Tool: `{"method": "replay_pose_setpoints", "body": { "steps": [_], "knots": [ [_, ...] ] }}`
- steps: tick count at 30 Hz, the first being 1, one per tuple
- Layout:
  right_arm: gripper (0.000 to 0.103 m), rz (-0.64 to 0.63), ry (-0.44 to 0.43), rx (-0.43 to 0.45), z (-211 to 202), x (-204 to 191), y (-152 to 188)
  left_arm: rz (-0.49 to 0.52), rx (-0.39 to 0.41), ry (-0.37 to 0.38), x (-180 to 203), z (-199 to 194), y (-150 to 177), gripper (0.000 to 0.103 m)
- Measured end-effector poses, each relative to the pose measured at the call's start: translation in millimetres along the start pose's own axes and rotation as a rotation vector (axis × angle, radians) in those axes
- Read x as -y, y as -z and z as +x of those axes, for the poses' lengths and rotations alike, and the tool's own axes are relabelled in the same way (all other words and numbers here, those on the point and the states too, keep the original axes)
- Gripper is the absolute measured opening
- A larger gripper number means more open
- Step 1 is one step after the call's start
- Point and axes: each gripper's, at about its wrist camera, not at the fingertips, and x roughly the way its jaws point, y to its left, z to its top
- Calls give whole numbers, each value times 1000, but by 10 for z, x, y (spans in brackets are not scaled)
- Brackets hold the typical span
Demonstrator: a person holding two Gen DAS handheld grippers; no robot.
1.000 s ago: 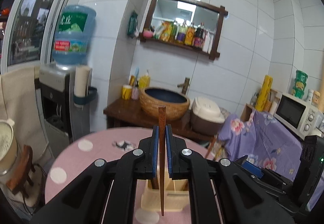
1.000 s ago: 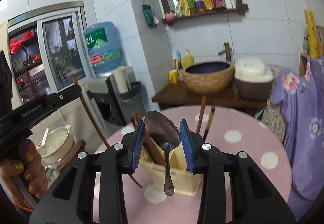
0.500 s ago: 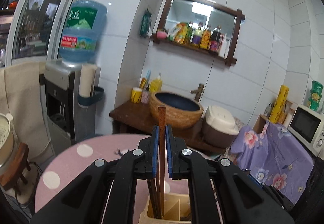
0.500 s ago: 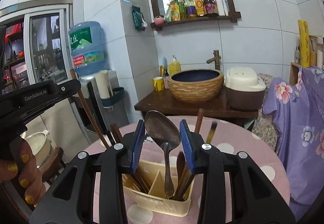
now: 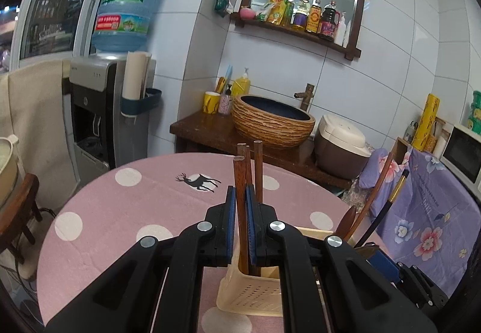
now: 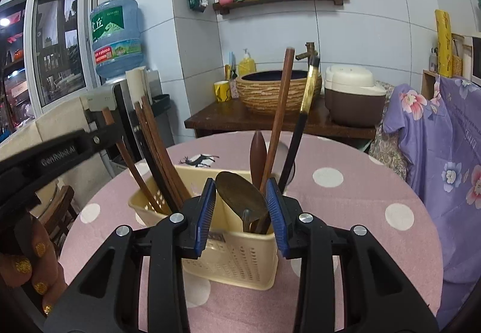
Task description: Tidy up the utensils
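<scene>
Over yellow caddy [image 6: 237, 254] on pink desk [image 5: 126, 212]: left tool [image 5: 240, 224] clamped on chopstick [image 5: 240, 197], right tool [image 6: 242, 206] part-open gripping spoon [image 6: 240, 197]; both upright for slotting into compartments.

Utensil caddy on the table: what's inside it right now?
The cream caddy holds brown chopsticks in its left compartment; a metal spoon, wooden spoon and two more sticks on the right. Its walls hide their lower ends.

Cream perforated holder [image 6: 231, 260] stands upright, holding brown chopsticks [image 6: 156, 149] and perhaps a metal spoon [image 6: 240, 197].
</scene>
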Motion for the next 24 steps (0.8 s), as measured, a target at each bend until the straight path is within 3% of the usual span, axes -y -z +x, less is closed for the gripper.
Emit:
{"method": "replay_pose_setpoints", "body": {
  "steps": [6,8,9,11,12,16,18,20,24],
  "knots": [
    [35,18,4,-10,29,68,98,28,6,-10,30,-25,6,8],
    [41,13,-4,-6,11,67,110,34,8,-7,24,-44,2,12],
    [42,14,-8,-2,-6,71,117,36,14,-11,18,-66,5,16],
    [48,15,-5,11,-65,85,132,36,36,-18,-5,-139,12,53],
    [50,16,-9,17,-100,89,131,32,51,-19,-15,-187,28,59],
    [66,5,-3,46,-271,108,188,46,98,-15,-80,-424,102,77],
    [67,-17,12,65,-380,104,224,40,126,-12,-134,-565,177,87],
    [78,-33,38,95,-531,118,281,32,162,-7,-207,-721,265,98],
    [92,-17,48,153,-903,200,468,29,221,-33,-367,-1058,512,98]
  ]
}}
